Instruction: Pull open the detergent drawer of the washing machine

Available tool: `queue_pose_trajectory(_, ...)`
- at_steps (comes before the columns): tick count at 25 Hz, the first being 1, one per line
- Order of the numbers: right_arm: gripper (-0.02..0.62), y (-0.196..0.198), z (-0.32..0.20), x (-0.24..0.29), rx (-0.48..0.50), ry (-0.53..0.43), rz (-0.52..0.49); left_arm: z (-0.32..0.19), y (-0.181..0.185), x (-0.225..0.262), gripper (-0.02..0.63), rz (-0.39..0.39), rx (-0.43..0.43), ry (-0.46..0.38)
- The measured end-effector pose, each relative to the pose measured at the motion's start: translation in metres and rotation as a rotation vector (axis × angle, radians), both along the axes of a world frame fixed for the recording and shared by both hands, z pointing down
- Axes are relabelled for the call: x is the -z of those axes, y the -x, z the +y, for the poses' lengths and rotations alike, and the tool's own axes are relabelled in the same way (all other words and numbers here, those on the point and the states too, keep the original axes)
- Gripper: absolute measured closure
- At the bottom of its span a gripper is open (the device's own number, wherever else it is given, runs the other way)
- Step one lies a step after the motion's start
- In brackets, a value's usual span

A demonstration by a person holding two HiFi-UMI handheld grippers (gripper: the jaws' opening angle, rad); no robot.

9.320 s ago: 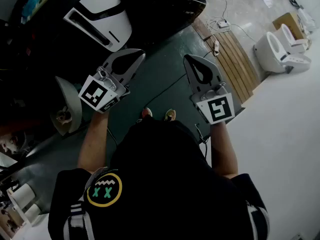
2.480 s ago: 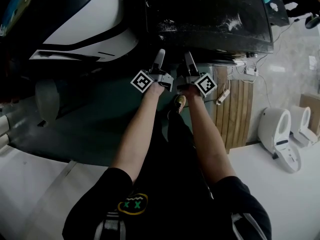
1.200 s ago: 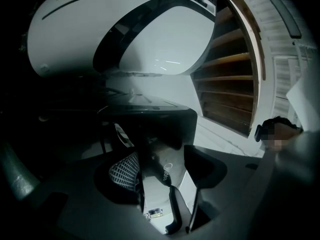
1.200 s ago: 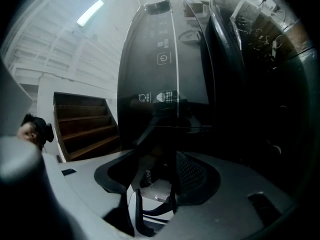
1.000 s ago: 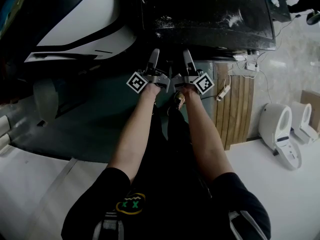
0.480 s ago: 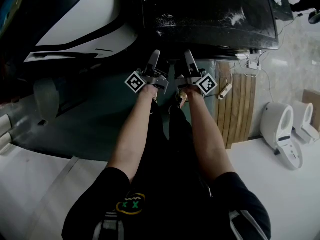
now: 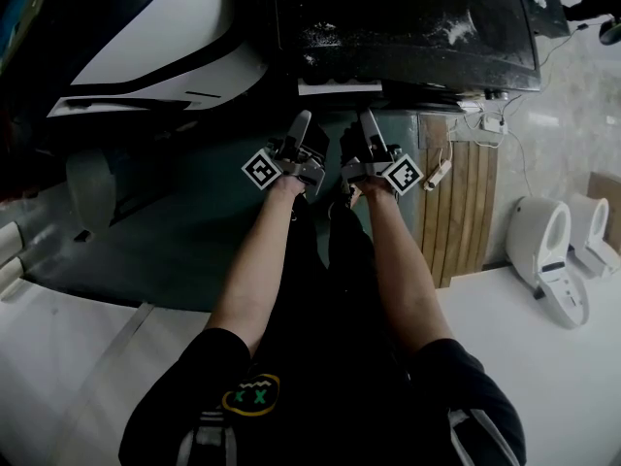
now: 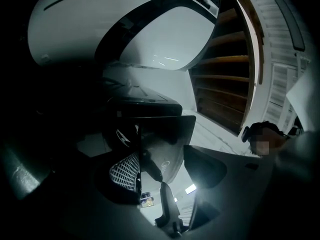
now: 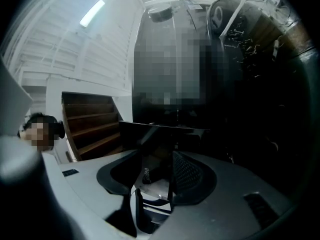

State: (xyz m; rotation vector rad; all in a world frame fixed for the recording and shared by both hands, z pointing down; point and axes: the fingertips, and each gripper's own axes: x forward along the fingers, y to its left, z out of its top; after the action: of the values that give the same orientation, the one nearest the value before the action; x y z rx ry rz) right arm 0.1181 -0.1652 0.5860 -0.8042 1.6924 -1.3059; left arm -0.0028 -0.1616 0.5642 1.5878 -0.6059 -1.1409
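Note:
The black washing machine (image 7: 408, 27) stands at the top of the head view. Its detergent drawer (image 7: 340, 87) sticks out a little and shows a white strip of its inside. My left gripper (image 7: 302, 122) and right gripper (image 7: 368, 119) reach side by side to the drawer's dark front. In the left gripper view the dark front panel (image 8: 162, 129) lies between the closing jaws of that gripper (image 8: 160, 169). In the right gripper view the same panel (image 9: 165, 134) sits between the closing jaws of the right gripper (image 9: 150, 176). Both views are very dark.
A large white and black appliance (image 7: 146, 37) stands left of the washer. A wooden pallet (image 7: 466, 212) with a power strip (image 7: 437, 178) lies at the right, with white toilets (image 7: 553, 260) beyond it. My legs stand on the dark floor below the grippers.
Both grippers have drawn back from the washer toward me, and the drawer has come out with them: a white strip now shows under the machine's front edge.

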Motion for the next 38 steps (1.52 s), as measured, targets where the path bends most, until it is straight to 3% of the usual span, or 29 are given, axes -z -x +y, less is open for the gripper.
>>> queue_pose_trajectory(38,0.413,-0.008,0.104,-0.001,0.092,0.01,0.007,0.099,-0.01,-0.001,0.359,0.043,-0.087,0.008)
